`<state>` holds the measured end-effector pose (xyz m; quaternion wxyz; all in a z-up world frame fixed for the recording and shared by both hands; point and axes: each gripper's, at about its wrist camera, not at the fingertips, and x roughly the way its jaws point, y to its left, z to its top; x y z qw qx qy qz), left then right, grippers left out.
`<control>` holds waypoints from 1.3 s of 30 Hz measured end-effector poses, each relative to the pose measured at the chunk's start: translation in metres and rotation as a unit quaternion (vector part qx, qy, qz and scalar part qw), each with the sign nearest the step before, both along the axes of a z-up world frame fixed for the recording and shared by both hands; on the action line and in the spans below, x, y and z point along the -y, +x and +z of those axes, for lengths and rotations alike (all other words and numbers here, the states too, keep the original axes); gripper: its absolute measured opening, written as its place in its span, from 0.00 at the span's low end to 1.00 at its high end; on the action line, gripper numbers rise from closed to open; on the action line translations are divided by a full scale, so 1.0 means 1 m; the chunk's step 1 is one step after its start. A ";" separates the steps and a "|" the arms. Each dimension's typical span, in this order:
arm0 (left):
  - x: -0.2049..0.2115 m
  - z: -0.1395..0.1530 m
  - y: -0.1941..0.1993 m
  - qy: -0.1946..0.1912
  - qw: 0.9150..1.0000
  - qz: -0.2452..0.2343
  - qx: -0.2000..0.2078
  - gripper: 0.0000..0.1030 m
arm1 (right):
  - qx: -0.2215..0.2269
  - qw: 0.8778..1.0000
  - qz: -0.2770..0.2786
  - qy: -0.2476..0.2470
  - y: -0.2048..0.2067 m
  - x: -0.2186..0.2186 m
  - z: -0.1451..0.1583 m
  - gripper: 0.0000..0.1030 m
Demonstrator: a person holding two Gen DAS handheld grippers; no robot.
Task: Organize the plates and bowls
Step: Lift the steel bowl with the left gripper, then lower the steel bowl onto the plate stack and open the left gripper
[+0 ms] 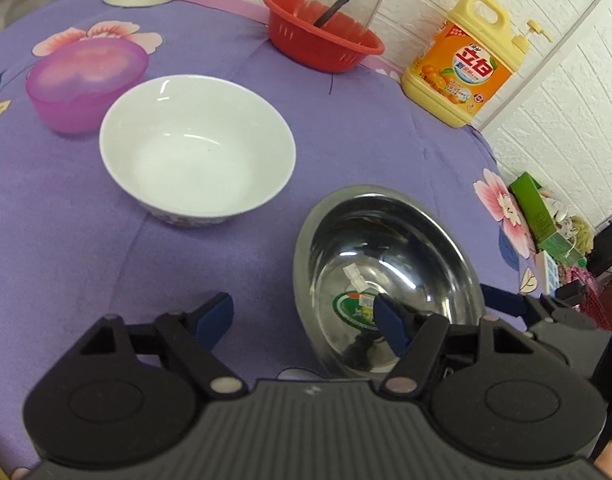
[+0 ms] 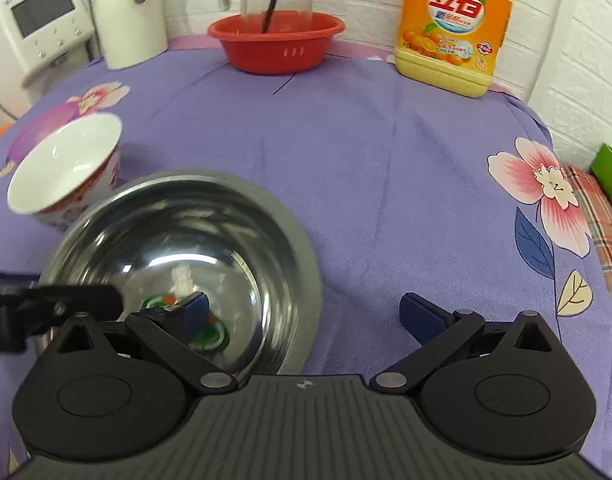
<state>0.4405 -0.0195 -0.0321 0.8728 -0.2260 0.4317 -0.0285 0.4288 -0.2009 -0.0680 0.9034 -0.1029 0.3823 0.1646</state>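
Left wrist cam: left gripper (image 1: 302, 314) jaws roughly half open, straddling the near-left rim of the steel bowl (image 1: 402, 240). One blue pad is inside the bowl over the green sticker, the other outside on the purple floral cloth (image 1: 106, 248). Pads not pressing the rim, nothing held. Bowl sits upright on the cloth.

White bowl (image 1: 198, 156) is upright w/ patterned outer wall, just beyond-left of the steel bowl, small gap between them. Pink tub (image 1: 86, 84) sits behind-left of it, rims look close; can't tell if touching.

Back edge by the wall: red basket (image 1: 322, 36) w/ clear glass container and a dark stick in it. Yellow detergent jug (image 1: 462, 68) to its right.

Right wrist cam: right gripper (image 2: 306, 312) jaws wide open, straddling the steel bowl's (image 2: 266, 216) right rim. Left pad inside, right pad on cloth, no grip. Left gripper's black finger enters from the frame's left over the bowl rim. White bowl (image 2: 62, 160) appears far left.
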 end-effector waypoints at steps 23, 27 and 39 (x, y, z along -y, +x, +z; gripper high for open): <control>-0.006 0.025 -0.074 0.003 0.994 -0.110 0.027 0.19 | 0.053 0.997 0.011 0.059 -0.100 -0.027 0.017 0.79; -0.012 0.021 -0.118 0.008 0.990 -0.142 0.021 0.20 | 0.062 0.997 0.016 0.048 -0.149 -0.034 0.013 0.81; -0.012 0.002 -0.176 0.016 0.984 -0.174 0.010 0.20 | 0.057 0.997 0.000 0.055 -0.222 -0.033 -0.011 0.83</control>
